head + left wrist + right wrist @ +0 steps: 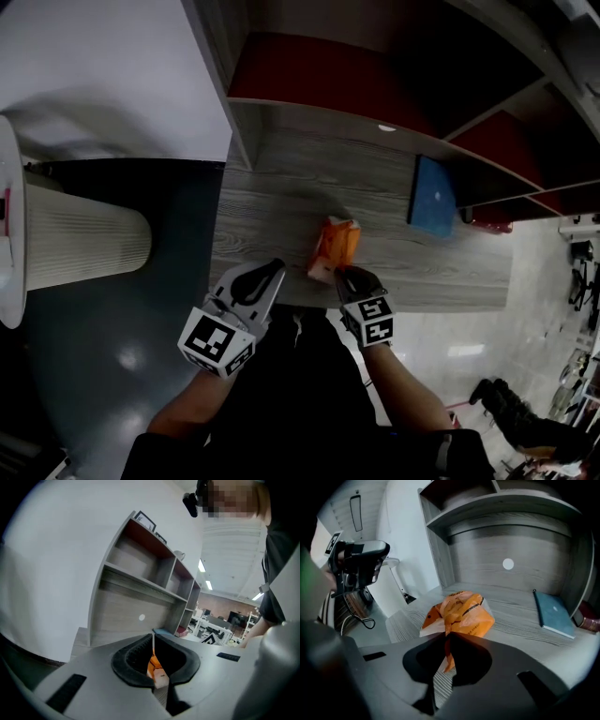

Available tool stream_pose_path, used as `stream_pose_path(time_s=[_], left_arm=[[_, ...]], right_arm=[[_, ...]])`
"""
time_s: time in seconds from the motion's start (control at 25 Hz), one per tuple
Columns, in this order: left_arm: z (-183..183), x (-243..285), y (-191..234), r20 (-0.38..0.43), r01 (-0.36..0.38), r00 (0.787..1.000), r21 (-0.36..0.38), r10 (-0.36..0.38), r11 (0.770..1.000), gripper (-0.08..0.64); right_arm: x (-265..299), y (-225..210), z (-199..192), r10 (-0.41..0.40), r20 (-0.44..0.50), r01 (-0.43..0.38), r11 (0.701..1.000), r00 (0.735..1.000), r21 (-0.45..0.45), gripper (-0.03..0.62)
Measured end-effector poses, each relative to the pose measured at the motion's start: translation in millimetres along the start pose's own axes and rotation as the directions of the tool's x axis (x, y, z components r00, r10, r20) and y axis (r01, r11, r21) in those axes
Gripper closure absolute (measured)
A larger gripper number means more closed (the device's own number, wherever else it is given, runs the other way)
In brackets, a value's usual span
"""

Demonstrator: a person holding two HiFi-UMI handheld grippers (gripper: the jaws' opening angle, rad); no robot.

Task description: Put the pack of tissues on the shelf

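**Task item.** The pack of tissues (335, 246) lay on the desk (272, 202), near its front edge at the centre of the head view. It had not reached the shelf (506, 499), whose board ran across the top of the right gripper view above it.

**Right tongs.** Your right tongs (446, 638) were closed on the pack, pinching the gathered orange wrapper at its near end. The body of the pack sat just beyond the tips, resting on the desk. A pinch on the seam suits a soft pack, since the film gives a firmer purchase than the yielding sides. In my judgement it also leaves the pack free to swing once lifted.

**Left tongs.** Your left tongs (153, 641) were closed with nothing between them. They stood at the desk's front edge, left of the pack and apart from it. Orange showed through the hollow behind the tips, but that was the pack lying beyond. I judge this hand was parked clear so as not to crowd the lift.

**Surroundings.** A blue book (432, 197) lay flat on the desk to the right, well apart from the pack. A white cylinder (84, 246) stood off the desk at the left of the head view.

**Assessment.** The grasp appeared made and the lift to the shelf not yet done.
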State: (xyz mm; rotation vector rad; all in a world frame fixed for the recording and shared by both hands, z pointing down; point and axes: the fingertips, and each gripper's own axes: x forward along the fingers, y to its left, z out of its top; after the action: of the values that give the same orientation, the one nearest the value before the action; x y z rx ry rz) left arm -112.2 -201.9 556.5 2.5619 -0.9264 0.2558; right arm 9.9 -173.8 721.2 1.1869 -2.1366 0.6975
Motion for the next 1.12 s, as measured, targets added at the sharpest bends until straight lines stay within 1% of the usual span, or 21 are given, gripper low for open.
stream_pose_path(time_s=[0.2,0.4,0.56,0.68,0.84,1.0,1.12], left_arm=[[32.7,-17.9,7.1,0.054,-0.006,0.999,0.036,0.004,0.999,0.535],[52.0,-28.0,7.8,0.073,-0.021,0.997,0.056,0.017,0.998,0.534],[68.3,-29.8,0.8,0.095,-0.036,0.995,0.059,0.030,0.998,0.534],[83.8,-28.3,-3.5,0.119,-0.050,0.992,0.073,0.041,0.996,0.535],[102.1,-24.4,-7.0,0.141,-0.080,0.988,0.103,0.065,0.992,0.534],[114.2,-18.4,-15.9,0.138,-0.103,0.987,0.120,0.086,0.987,0.535],[124.8,-11.9,-22.0,0.143,-0.127,0.984,0.140,0.107,0.982,0.535]], right_arm=[[-23.8,3.4,26.7,-0.008,0.021,0.008,1.000,1.000,-0.013,0.568],[-52.2,6.0,58.4,-0.009,0.082,0.010,1.000,0.997,-0.017,0.569],[-82.0,5.8,88.3,0.017,0.152,-0.014,1.000,0.988,-0.020,0.569],[-104.3,1.4,115.3,0.041,0.217,-0.039,0.999,0.975,-0.012,0.569],[-131.1,-2.5,152.3,0.088,0.301,-0.087,0.996,0.949,-0.018,0.569],[-159.8,-8.1,175.8,0.117,0.355,-0.113,0.993,0.928,-0.033,0.569],[-175.8,-9.7,191.4,0.167,0.379,-0.168,0.985,0.910,-0.031,0.569]])
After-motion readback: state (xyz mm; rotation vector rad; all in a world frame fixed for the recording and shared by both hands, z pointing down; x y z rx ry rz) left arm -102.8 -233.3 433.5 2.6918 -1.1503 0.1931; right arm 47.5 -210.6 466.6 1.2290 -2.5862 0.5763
